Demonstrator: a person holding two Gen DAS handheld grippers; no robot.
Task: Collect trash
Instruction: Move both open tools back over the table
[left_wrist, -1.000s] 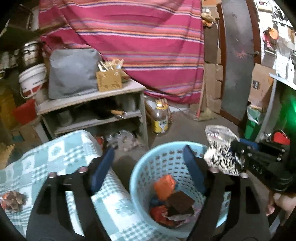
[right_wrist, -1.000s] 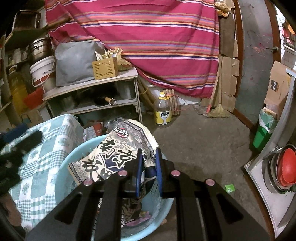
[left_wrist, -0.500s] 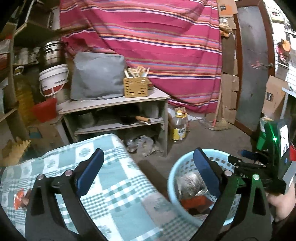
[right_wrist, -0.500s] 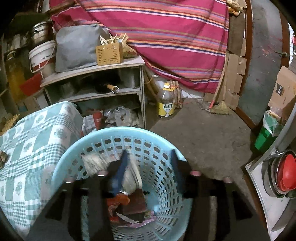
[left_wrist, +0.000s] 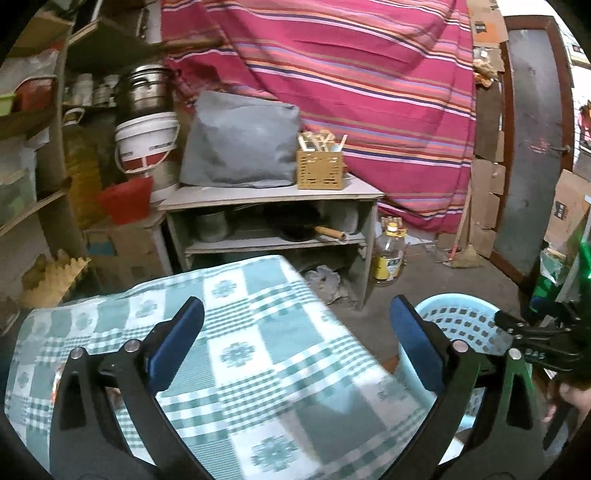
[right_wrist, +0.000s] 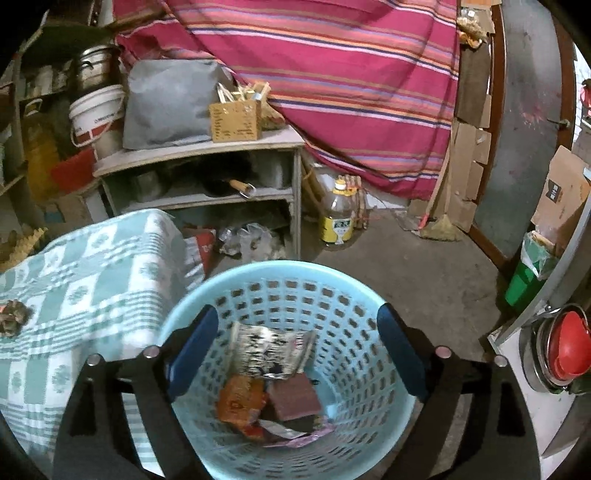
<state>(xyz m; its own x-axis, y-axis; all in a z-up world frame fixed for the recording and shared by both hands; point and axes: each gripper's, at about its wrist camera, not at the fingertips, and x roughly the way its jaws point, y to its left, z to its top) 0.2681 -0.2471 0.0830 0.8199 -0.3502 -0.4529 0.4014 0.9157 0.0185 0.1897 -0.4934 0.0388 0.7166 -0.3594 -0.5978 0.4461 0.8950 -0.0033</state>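
Both views are dim and warm-toned, with strong fisheye bending and black corners. Daylight glares white at the right edge. The checked cloth (left_wrist: 258, 354) looks smeared by motion blur. The shelf unit's (right_wrist: 207, 184) recesses sit in deep shadow.

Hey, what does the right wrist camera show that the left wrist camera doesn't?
Only the right wrist view looks down into the blue basket at the black-and-white snack bag, an orange wrapper and a brown packet, plus crumpled trash on the checkered cloth. Only the left wrist view shows the open left gripper, with the other gripper's tip at the basket's rim. Both show the shelf, the wooden utensil box, the oil bottle and the striped cloth.
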